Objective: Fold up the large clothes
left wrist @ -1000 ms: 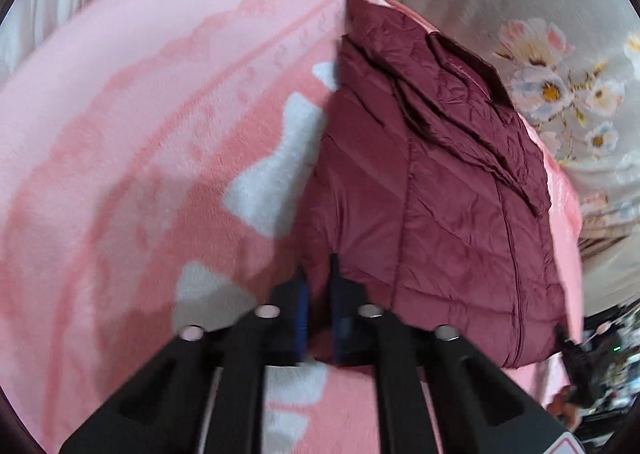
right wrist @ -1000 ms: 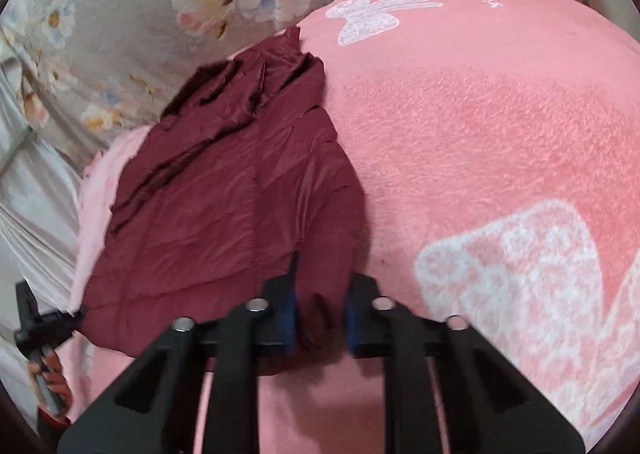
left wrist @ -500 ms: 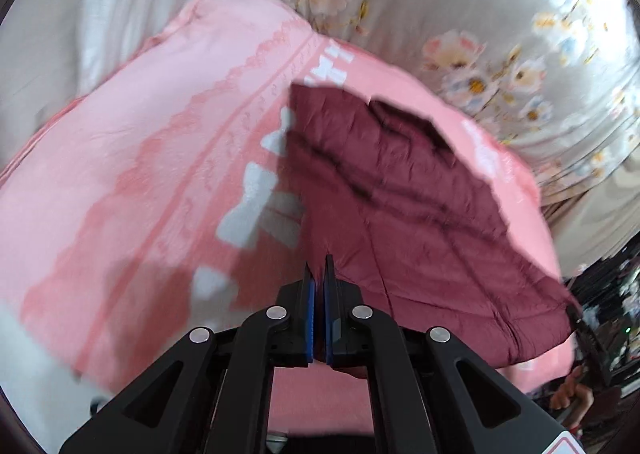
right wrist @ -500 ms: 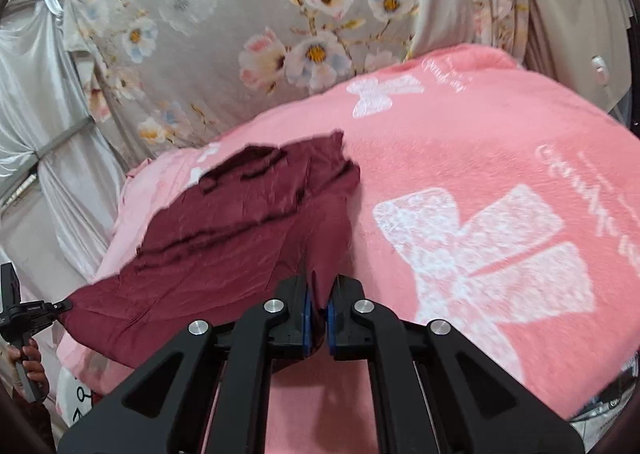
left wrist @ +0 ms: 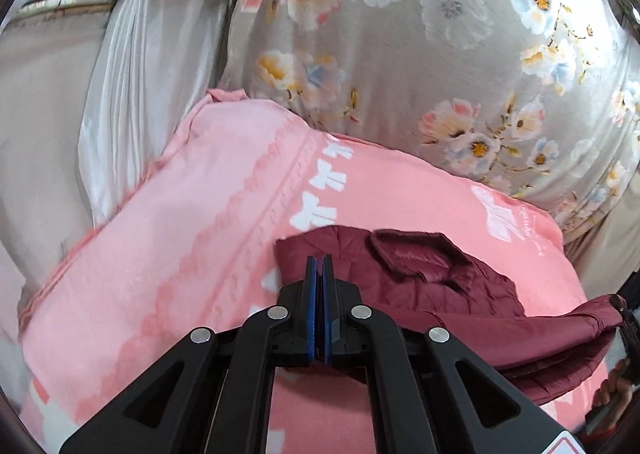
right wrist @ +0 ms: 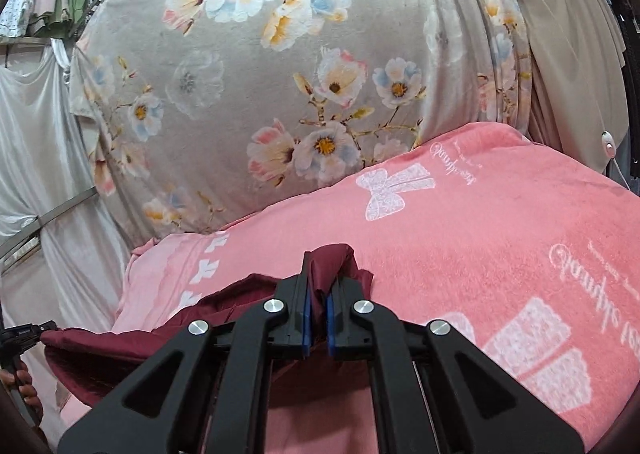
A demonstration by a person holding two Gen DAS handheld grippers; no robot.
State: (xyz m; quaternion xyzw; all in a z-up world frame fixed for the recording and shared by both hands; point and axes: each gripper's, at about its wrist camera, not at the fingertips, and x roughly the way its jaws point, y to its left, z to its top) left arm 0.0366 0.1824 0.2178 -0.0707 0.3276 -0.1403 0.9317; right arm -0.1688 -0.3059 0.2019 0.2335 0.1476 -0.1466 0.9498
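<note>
left gripper [left wrist: 319, 266] clenched on maroon jacket [left wrist: 460, 294] hem, right gripper [right wrist: 319, 274] pinching the other corner, near edge raised over pink blanket [right wrist: 480, 238]

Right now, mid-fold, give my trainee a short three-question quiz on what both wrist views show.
1. True or false: the right gripper is shut on the maroon jacket.
2. What does the jacket lie on? A) bare wood B) pink blanket C) green mat
3. Fill in: the left gripper has its jaws ____.

Key: 1 true. 2 B. 3 shut, with a hem of the jacket running under them; whether fabric is pinched cannot be told from the left wrist view.
</note>
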